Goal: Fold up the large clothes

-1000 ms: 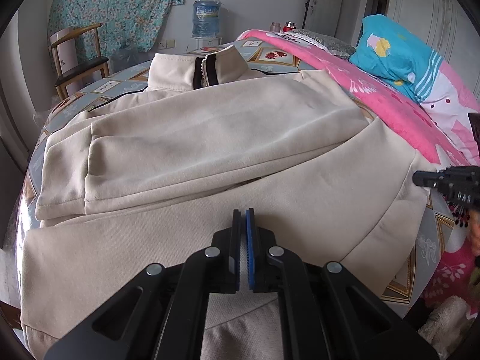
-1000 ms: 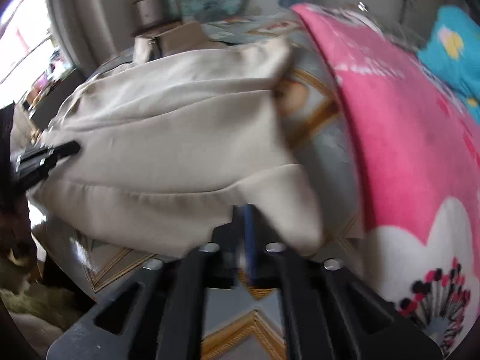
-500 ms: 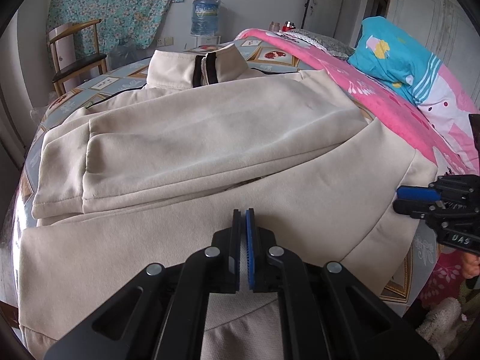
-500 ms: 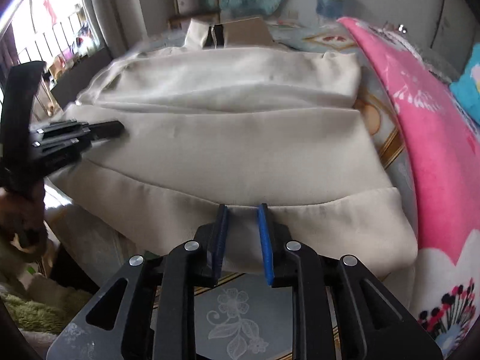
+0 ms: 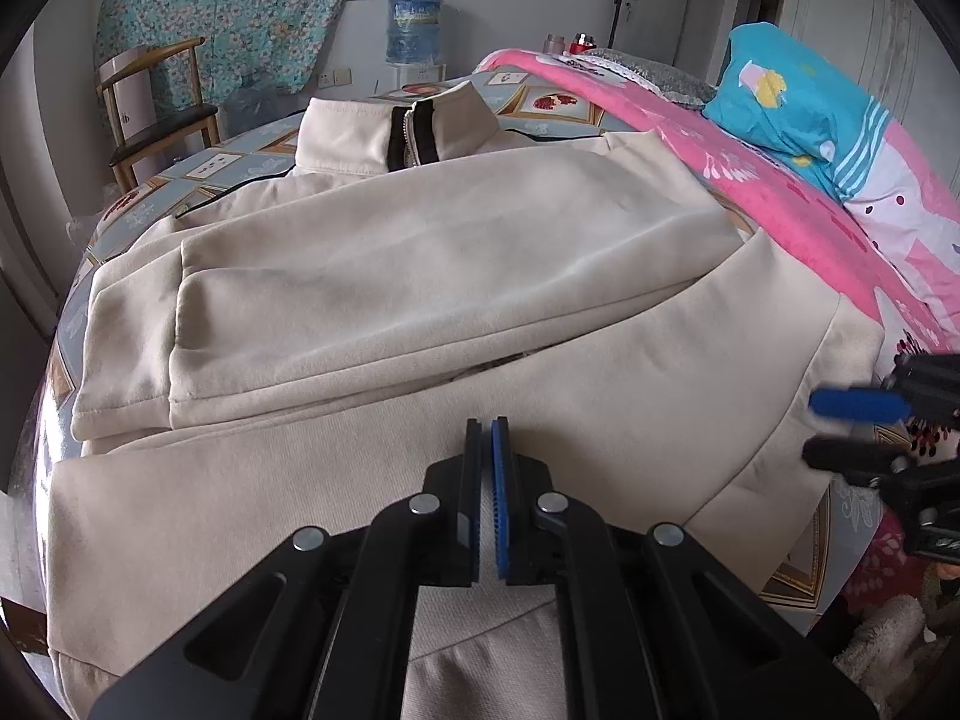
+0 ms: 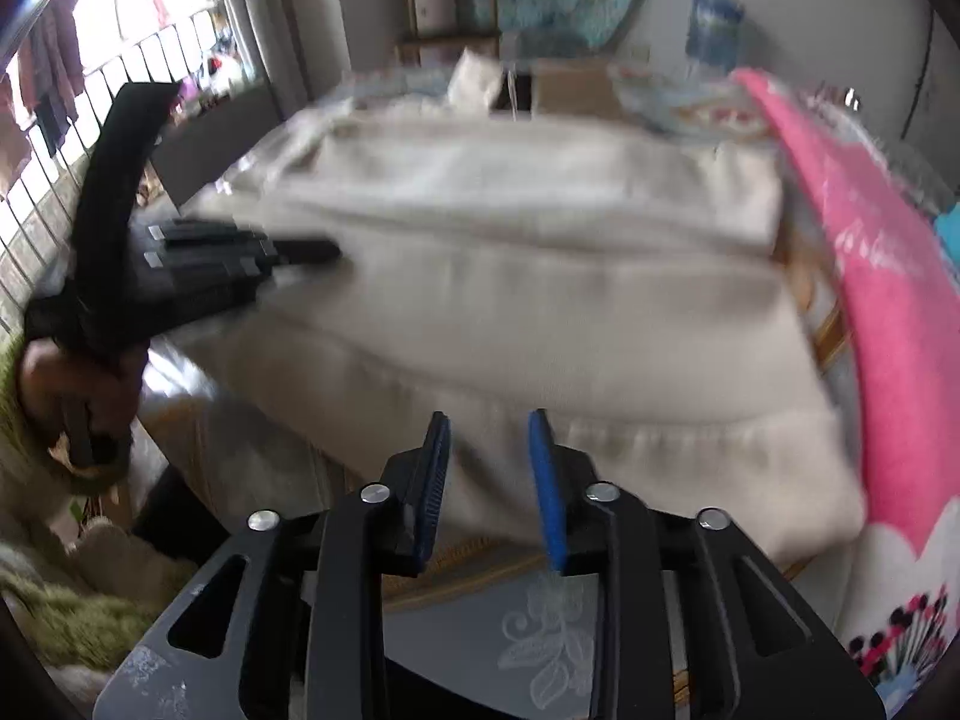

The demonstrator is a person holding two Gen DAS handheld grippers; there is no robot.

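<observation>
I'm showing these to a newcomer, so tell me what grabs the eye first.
A big cream jacket fills the middle, spread over the bed with its sleeves folded across and its collar at the far end. Along its right side runs a bright pink blanket with a turquoise pillow on top. The left claw is shut over the jacket; the right claw is opening at its hem.

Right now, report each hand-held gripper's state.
Left hand-held gripper: shut, empty, above the cream fleece zip jacket.
Right hand-held gripper: jaws opening, nothing gripped, at the jacket's hem.
</observation>
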